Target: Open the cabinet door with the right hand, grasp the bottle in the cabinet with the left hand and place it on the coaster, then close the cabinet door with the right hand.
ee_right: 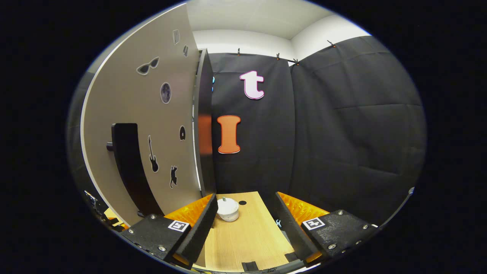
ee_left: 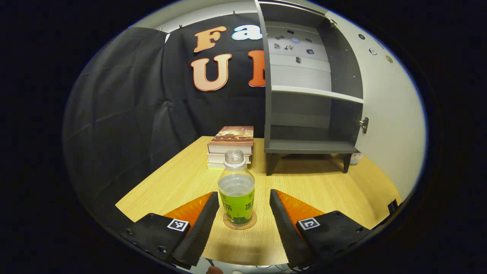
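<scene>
While both tools gape, the bottle stands upright, neck up, on the coaster.

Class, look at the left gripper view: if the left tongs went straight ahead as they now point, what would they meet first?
The bottle on its coaster. It stands between the open fingers of the left tongs, apart from both. The stack of books lies farther back.

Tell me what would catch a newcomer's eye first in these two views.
First the bottle with its green label, standing upright on the round coaster on the wooden table, between the open fingers of the left tool. Behind it the grey cabinet stands open with bare shelves. In the right gripper view, the cabinet door, dotted with dark stickers, swings wide beside the open right tool.
</scene>
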A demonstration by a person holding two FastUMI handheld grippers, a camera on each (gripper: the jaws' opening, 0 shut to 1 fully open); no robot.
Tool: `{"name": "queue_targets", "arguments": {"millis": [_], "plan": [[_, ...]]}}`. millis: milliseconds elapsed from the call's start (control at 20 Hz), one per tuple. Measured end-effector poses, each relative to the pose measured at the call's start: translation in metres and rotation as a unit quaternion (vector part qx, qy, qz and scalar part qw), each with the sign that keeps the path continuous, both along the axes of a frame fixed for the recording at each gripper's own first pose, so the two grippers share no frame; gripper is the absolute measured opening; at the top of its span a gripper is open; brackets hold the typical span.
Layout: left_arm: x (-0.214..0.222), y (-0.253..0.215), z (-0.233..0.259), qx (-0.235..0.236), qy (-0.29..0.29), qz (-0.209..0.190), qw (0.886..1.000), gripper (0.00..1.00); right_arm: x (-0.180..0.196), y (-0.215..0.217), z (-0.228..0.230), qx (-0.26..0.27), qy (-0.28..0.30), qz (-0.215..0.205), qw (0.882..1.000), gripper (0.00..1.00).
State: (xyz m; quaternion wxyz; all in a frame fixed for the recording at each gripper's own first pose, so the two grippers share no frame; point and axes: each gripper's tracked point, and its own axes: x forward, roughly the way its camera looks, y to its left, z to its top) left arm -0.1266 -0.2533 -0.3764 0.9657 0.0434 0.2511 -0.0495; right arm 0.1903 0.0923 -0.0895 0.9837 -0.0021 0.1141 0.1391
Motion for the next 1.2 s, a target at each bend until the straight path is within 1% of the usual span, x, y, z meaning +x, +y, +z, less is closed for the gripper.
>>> {"name": "queue_targets", "arguments": {"millis": [50,100,150,200,250,300,350,400,450,500,600,650,800,900,950,1050,1100,1150,1200], "plan": [[-0.003,0.000,0.012,0.002,-0.007,-0.003,1.000,0.89,0.001,0.004,0.000,0.000,0.000,0.006,1.000,0.93],[-0.004,-0.001,0.027,0.002,-0.016,-0.006,1.000,0.89,0.001,0.008,0.000,-0.001,-0.001,0.010,1.000,0.97],[-0.003,-0.002,0.041,-0.001,-0.026,-0.010,1.000,0.89,0.001,0.012,0.001,-0.001,-0.002,0.014,1.000,0.97],[-0.001,-0.006,0.055,-0.006,-0.033,-0.018,0.999,0.89,-0.001,0.013,0.001,-0.002,-0.003,0.015,1.000,0.93],[0.002,-0.008,0.069,-0.012,-0.040,-0.024,0.999,0.89,-0.001,0.011,0.001,-0.003,-0.005,0.013,1.000,0.97],[0.007,-0.011,0.086,-0.017,-0.051,-0.029,0.998,0.89,-0.002,0.010,0.001,-0.002,-0.005,0.010,1.000,0.92],[0.012,-0.010,0.101,-0.018,-0.061,-0.032,0.997,0.89,-0.001,0.010,0.002,0.001,-0.004,0.006,1.000,0.92],[0.016,-0.010,0.116,-0.020,-0.071,-0.032,0.997,0.89,-0.002,0.009,0.002,0.004,-0.002,0.001,1.000,0.87],[0.020,-0.009,0.129,-0.022,-0.079,-0.031,0.996,0.89,-0.004,0.009,0.003,0.009,-0.002,-0.002,1.000,0.92],[0.025,-0.007,0.142,-0.024,-0.087,-0.030,0.995,0.88,-0.008,0.019,0.006,0.021,-0.001,0.010,1.000,0.92],[0.034,0.004,0.165,-0.021,-0.101,-0.023,0.994,0.89,-0.009,0.023,0.005,0.008,-0.008,0.000,1.000,0.97],[0.037,0.008,0.176,-0.021,-0.109,-0.019,0.994,0.89,-0.008,0.020,0.007,0.002,-0.010,-0.005,1.000,0.87],[0.050,0.027,0.207,-0.033,-0.129,-0.007,0.991,0.89,-0.013,0.022,0.007,0.000,-0.008,-0.024,1.000,0.85],[0.058,0.043,0.223,-0.041,-0.139,0.000,0.989,0.88,-0.017,0.026,0.008,0.003,-0.010,-0.032,0.999,0.91],[0.063,0.052,0.228,-0.040,-0.143,0.003,0.989,0.88,-0.019,0.031,0.008,0.005,-0.009,-0.032,0.999,0.89],[0.072,0.069,0.239,-0.034,-0.149,0.008,0.988,0.88,-0.029,0.046,0.008,0.005,-0.007,-0.030,1.000,0.75],[0.077,0.079,0.242,-0.031,-0.152,0.009,0.988,0.88,-0.033,0.052,0.010,0.002,-0.009,-0.030,1.000,0.72],[0.082,0.088,0.244,-0.030,-0.153,0.011,0.988,0.87,-0.038,0.057,0.010,0.000,-0.010,-0.032,0.999,0.82],[0.087,0.096,0.245,-0.031,-0.153,0.012,0.988,0.88,-0.041,0.063,0.011,0.000,-0.010,-0.034,0.999,0.82]]}}
